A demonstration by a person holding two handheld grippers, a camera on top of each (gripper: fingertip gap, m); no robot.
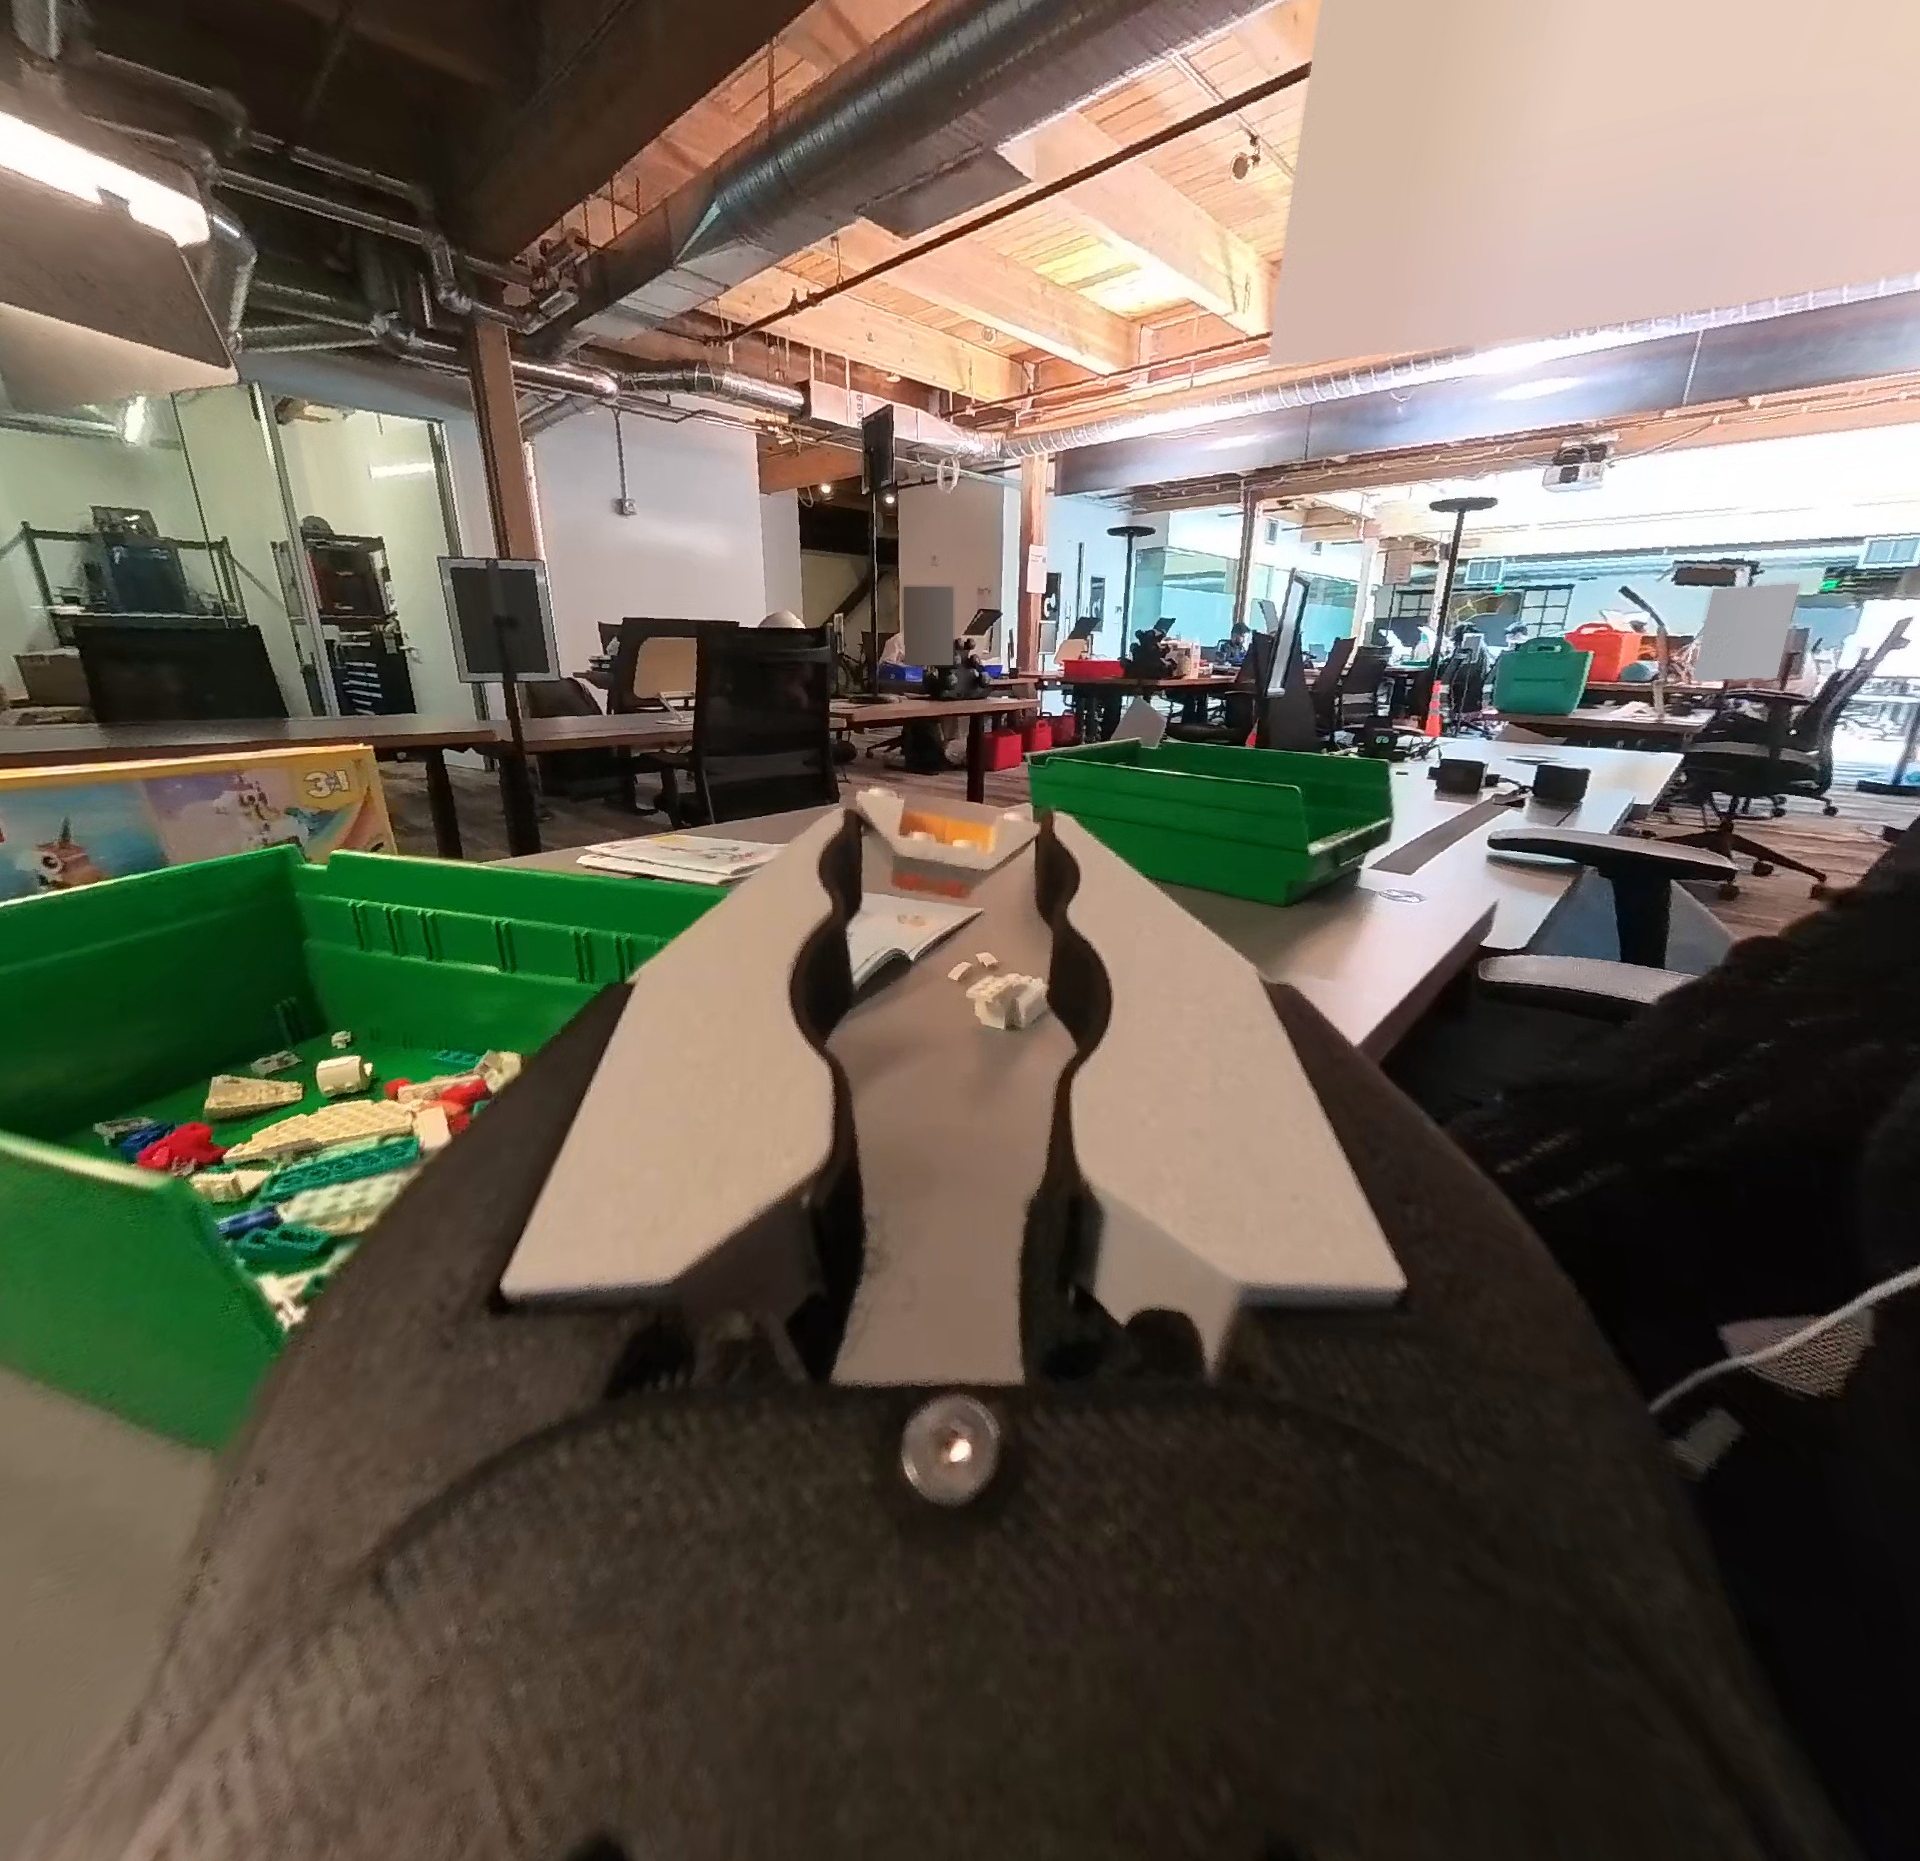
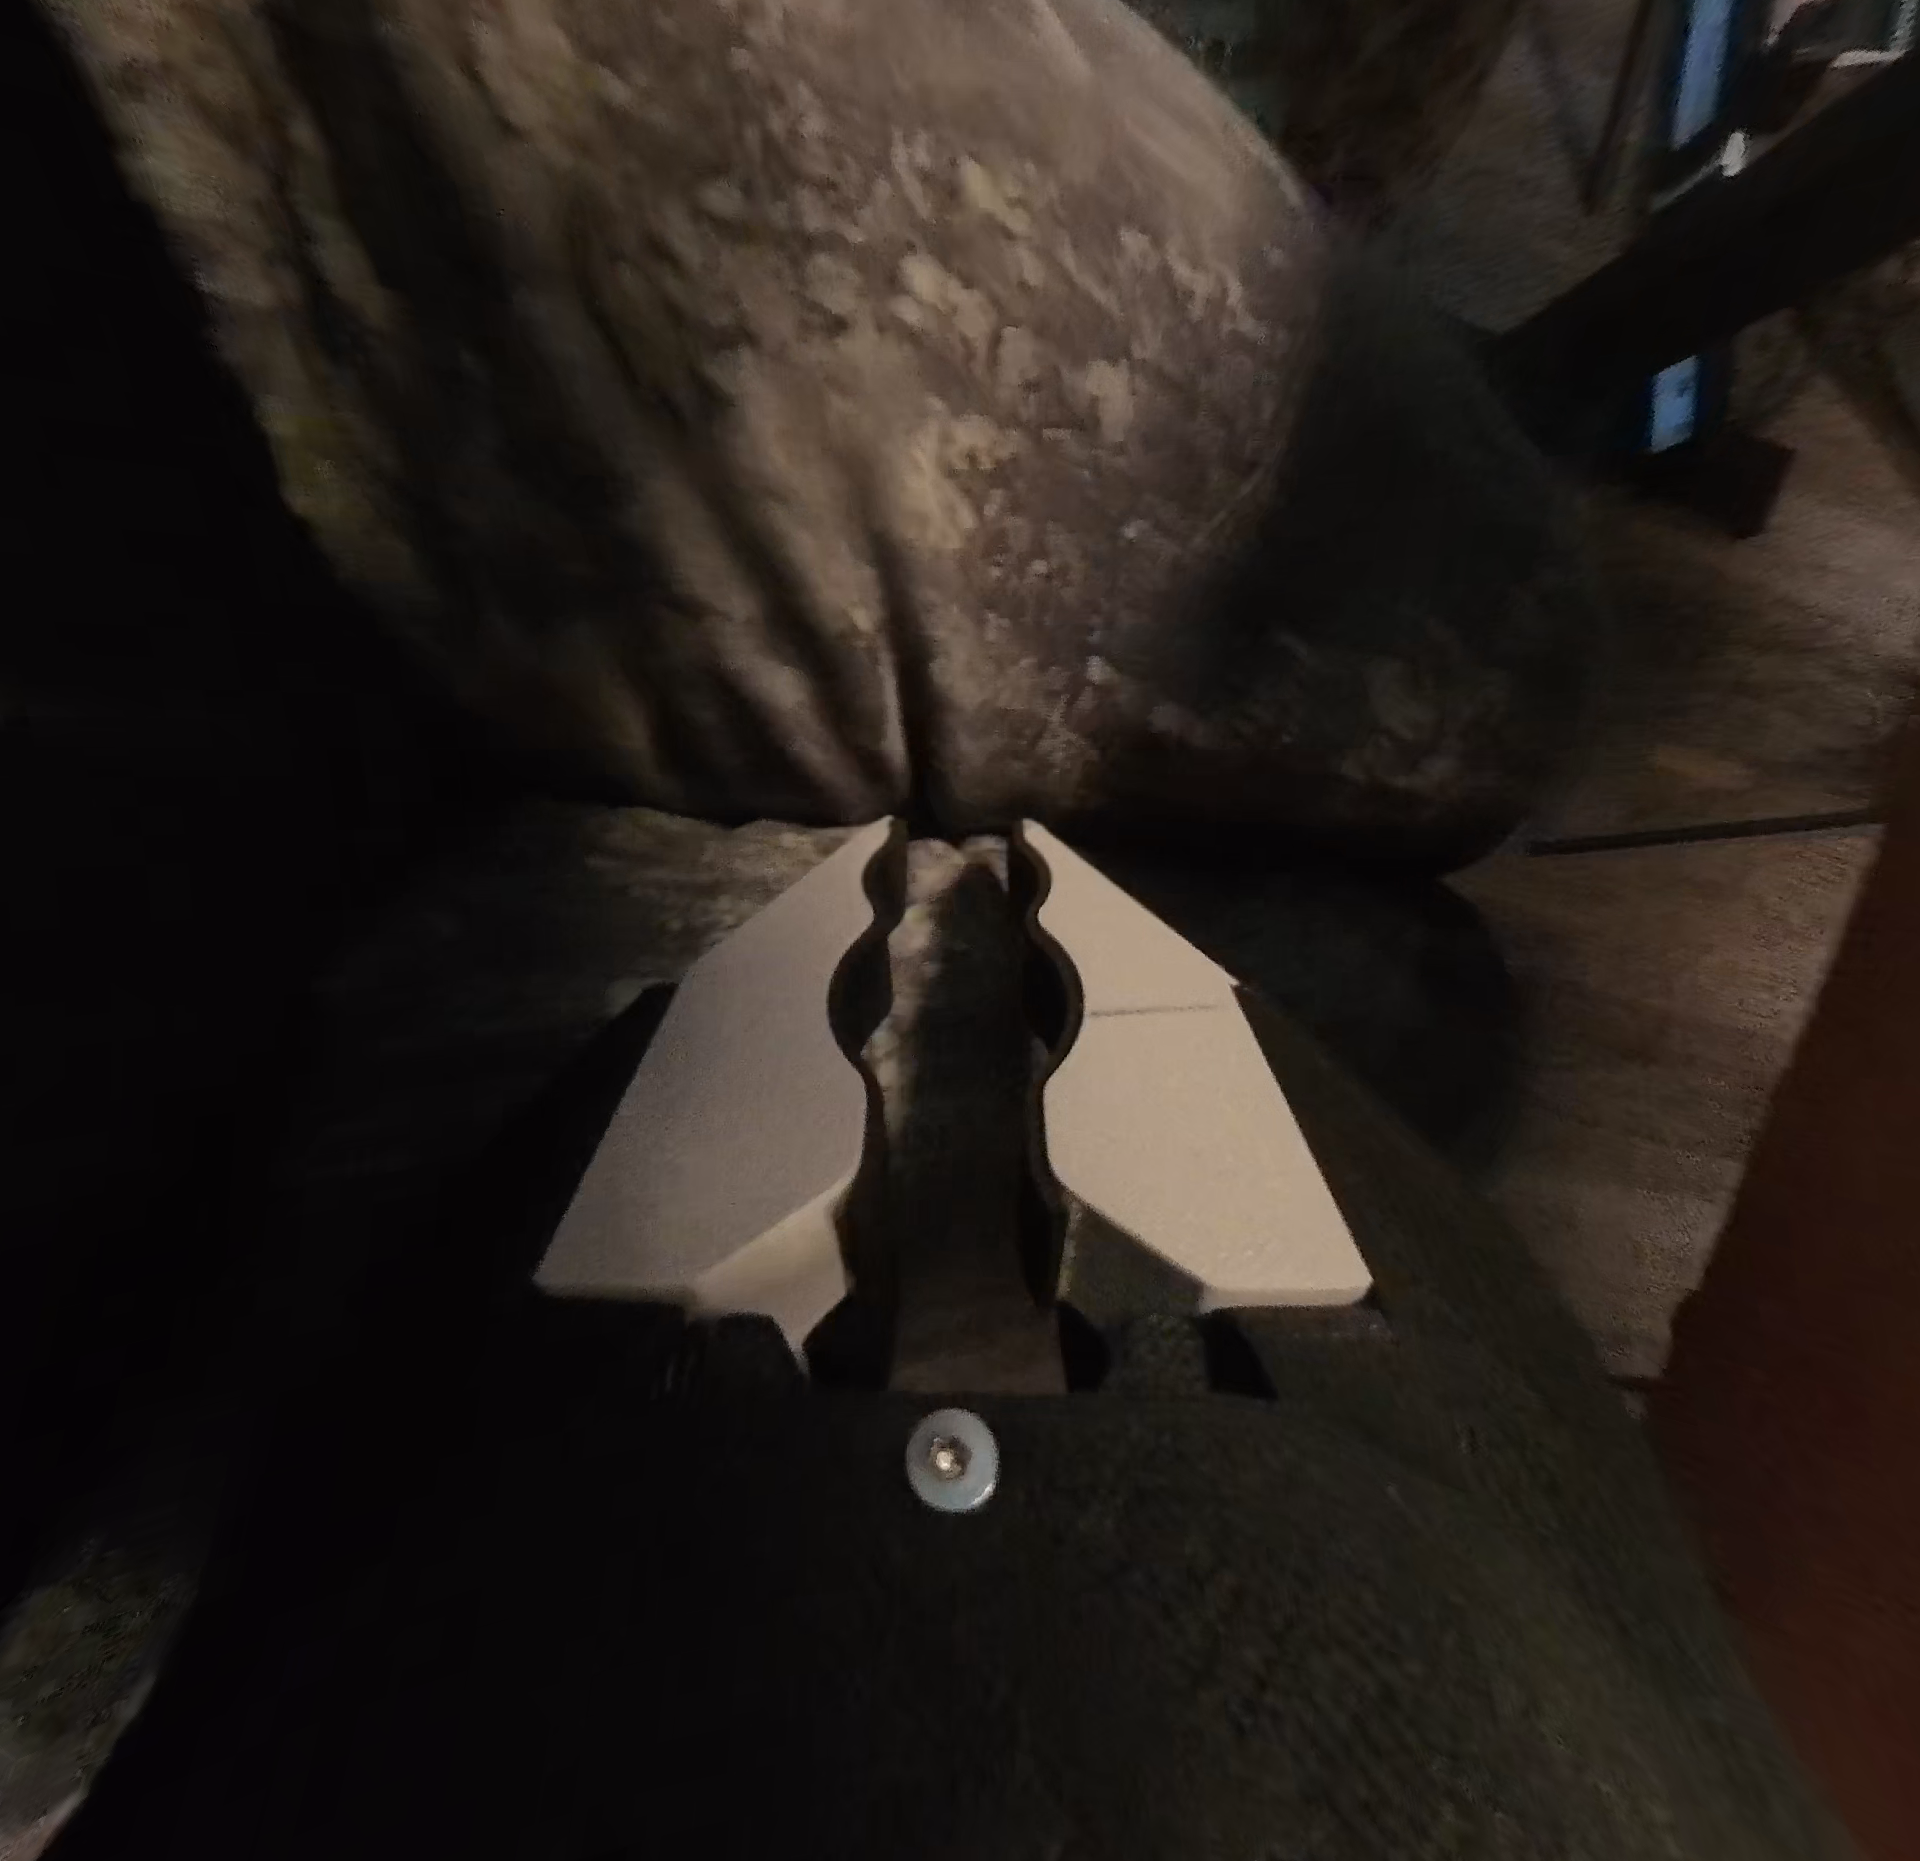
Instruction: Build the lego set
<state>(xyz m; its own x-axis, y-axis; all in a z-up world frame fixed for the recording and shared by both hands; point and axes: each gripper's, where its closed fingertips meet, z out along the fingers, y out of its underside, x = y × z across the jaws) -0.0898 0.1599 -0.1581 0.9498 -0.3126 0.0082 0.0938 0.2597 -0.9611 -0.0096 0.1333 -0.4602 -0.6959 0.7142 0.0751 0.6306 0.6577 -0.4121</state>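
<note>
A small white and orange lego build (image 1: 940, 843) sits right between the tips of the left gripper (image 1: 948, 829), at 12 o'clock in the left wrist view. Both fingertips (image 1: 847, 847) seem to touch its sides, so the gripper looks closed on it and holds it up above the table (image 1: 1351, 938).

Below it, a little clump of white bricks (image 1: 1006, 996) lies on the table, with an open booklet (image 1: 899, 933) just beside it at 9 o'clock. A green bin (image 1: 156, 980) at 9 o'clock holds loose pieces (image 1: 322, 1136) in white, red, blue and teal. A second green bin (image 1: 1216, 824) stands at 2 o'clock. The set's box (image 1: 187, 814) stands behind the first bin.

The right gripper (image 2: 951, 835) is down in a dark spot by speckled cloth (image 2: 727, 357). Its jaws are a little apart with nothing between them.
</note>
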